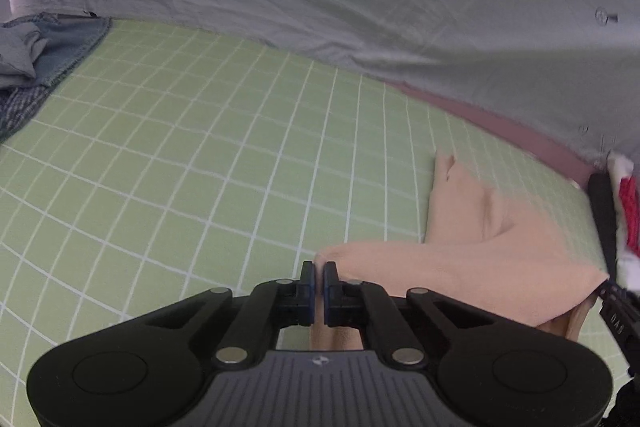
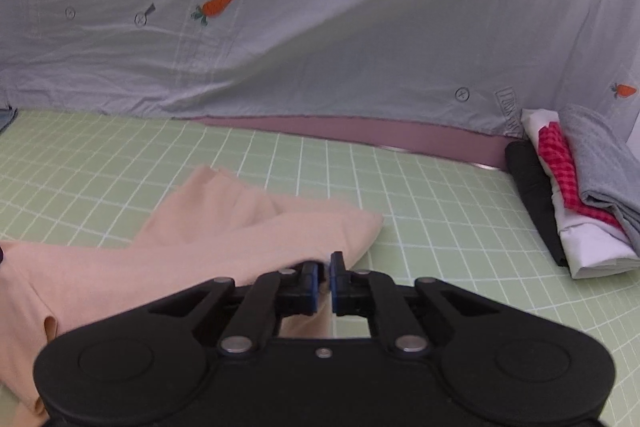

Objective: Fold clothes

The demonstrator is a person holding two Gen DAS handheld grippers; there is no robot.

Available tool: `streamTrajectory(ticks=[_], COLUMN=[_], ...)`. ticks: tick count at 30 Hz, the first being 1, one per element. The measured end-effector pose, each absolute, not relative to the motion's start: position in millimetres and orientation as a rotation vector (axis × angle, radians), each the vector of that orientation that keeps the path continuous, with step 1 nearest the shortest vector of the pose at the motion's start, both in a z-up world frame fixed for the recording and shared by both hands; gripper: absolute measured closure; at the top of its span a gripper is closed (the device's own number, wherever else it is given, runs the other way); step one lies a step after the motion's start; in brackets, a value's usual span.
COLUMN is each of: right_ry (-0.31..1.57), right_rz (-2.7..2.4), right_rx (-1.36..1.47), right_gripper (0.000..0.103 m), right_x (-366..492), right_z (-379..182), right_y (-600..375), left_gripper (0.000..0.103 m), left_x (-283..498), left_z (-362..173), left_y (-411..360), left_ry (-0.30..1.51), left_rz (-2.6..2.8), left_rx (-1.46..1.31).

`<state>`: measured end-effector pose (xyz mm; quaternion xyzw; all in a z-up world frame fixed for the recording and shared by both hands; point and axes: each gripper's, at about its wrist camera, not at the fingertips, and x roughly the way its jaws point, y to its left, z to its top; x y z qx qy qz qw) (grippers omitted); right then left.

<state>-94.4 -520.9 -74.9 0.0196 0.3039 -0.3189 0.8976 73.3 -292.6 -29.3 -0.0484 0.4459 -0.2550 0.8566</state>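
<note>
A peach garment (image 1: 492,259) (image 2: 168,259) lies partly lifted over the green checked mat (image 1: 200,147) (image 2: 440,211). My left gripper (image 1: 319,269) is shut on one corner of the garment; cloth shows between and below its blue pads. My right gripper (image 2: 325,263) is shut on the opposite edge of the same garment, with cloth pinched between its pads. The fabric stretches between the two grippers, and its far part still rests on the mat.
A pale blue sheet with carrot prints (image 1: 360,7) (image 2: 320,27) hangs behind the mat. A stack of folded clothes in black, white, red and grey (image 2: 576,187) (image 1: 624,211) sits at the right. Denim and grey clothes (image 1: 36,55) lie at the left.
</note>
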Motion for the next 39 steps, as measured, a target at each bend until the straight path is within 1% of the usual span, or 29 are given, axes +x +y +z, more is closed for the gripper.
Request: streamTrajectory(ticks=[3, 4, 5, 7, 9, 10, 13, 18, 23, 29, 30, 31, 32, 33, 36, 39], right_ry=[0.613, 0.621, 0.65, 0.757, 0.795, 0.794, 0.757, 0.656, 0.644, 0.664, 0.675, 0.685, 0.692, 0.696, 0.692, 0.725], right_rz=[-0.617, -0.594, -0.562, -0.515, -0.494, -0.487, -0.475, -0.52, -0.569, -0.512, -0.496, -0.483, -0.467, -0.445, -0.448, -0.464], right_rx=[0.015, 0.005, 0.002, 0.066, 0.136, 0.163, 0.261, 0.438, 0.487, 0.571, 0.596, 0.624, 0.643, 0.645, 0.549, 0.446], right_gripper=[0.097, 0.094, 0.093, 0.073, 0.068, 0.063, 0.054, 0.046, 0.046, 0.047, 0.049, 0.06, 0.073, 0.097, 0.098, 0.097], right_x=[-86.8, -82.2, -76.1, -63.3, -61.4, -63.5, -76.4, -99.7, -92.2, -54.9, -47.2, -39.9, -33.6, -27.6, -14.1, -0.9], right_z=[-69.6, -71.1, -76.3, -95.9, -103.9, -103.4, -93.9, -82.9, -93.2, -115.5, -121.0, -126.9, -132.0, -136.4, -140.3, -149.7], right_y=[-512.4, -509.5, -508.0, -510.7, -514.0, -515.2, -525.2, -546.3, -573.2, -611.0, -619.4, -628.0, -635.6, -642.2, -649.2, -649.8], left_gripper=[0.099, 0.099, 0.099, 0.098, 0.098, 0.097, 0.096, 0.096, 0.096, 0.095, 0.095, 0.096, 0.096, 0.096, 0.096, 0.096], left_x=[82.5, 85.7, 91.4, 101.7, 105.6, 105.2, 104.6, 103.1, 99.6, 96.9, 97.2, 97.4, 97.3, 96.7, 95.6, 97.7], left_z=[-25.4, -24.7, -34.9, -57.2, -72.8, -77.9, -85.8, -95.2, -98.0, -98.2, -98.6, -98.9, -99.2, -99.6, -100.5, -102.1], left_y=[-280.8, -277.0, -273.4, -265.4, -257.1, -253.7, -254.4, -258.2, -261.9, -266.8, -267.3, -268.5, -269.9, -272.0, -275.1, -272.4], left_ry=[0.926, 0.924, 0.959, 1.038, 1.089, 1.098, 1.113, 1.143, 1.144, 1.124, 1.12, 1.115, 1.109, 1.1, 1.083, 1.085], left_rz=[-0.462, -0.436, -0.405, -0.358, -0.339, -0.333, -0.327, -0.317, -0.314, -0.328, -0.33, -0.334, -0.337, -0.342, -0.354, -0.352], left_rx=[-0.115, -0.118, -0.12, -0.149, -0.188, -0.19, -0.172, -0.148, -0.126, -0.072, -0.061, -0.044, -0.025, 0.001, 0.045, 0.02])
